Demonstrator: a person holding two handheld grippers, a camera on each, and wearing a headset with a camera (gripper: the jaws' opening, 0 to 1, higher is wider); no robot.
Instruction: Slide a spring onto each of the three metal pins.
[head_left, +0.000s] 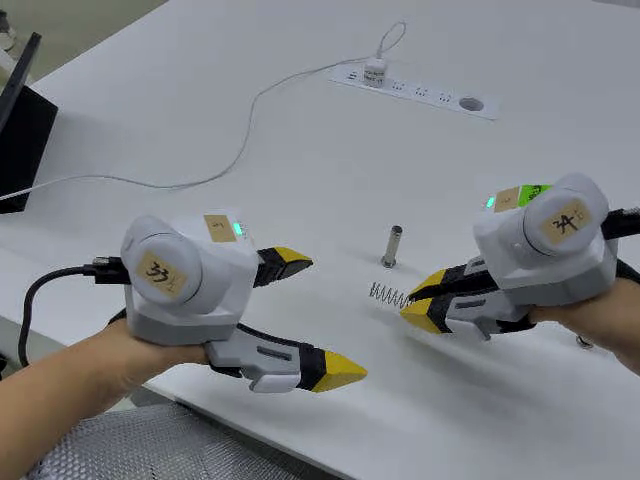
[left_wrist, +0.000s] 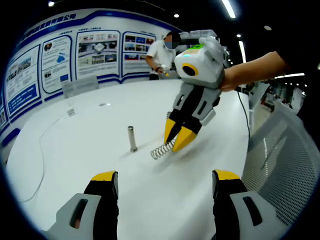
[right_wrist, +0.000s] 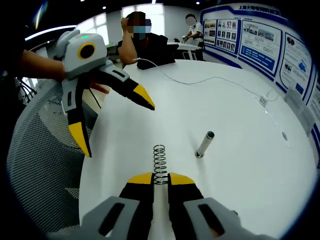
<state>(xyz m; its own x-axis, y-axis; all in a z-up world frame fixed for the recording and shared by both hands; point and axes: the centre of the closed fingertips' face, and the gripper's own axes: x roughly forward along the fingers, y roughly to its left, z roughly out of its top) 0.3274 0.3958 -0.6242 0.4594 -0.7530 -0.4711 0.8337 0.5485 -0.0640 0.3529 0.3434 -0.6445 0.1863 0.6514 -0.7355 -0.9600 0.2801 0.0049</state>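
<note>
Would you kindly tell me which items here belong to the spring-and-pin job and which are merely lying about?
Job: coiled metal spring, in the shut right gripper; upright silver metal pin; open left gripper.
Lying about: white power strip; white cable.

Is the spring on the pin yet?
No, the spring is pinched in the right gripper and lies beside the pin, not on it.

Opposed low gripper views, shared pin (left_wrist: 132, 138)

Bare table (head_left: 300, 200) lies all round the upright pin (head_left: 392, 246); a cable (head_left: 246, 128) and power strip (head_left: 415, 92) cross the far side, well apart.
</note>
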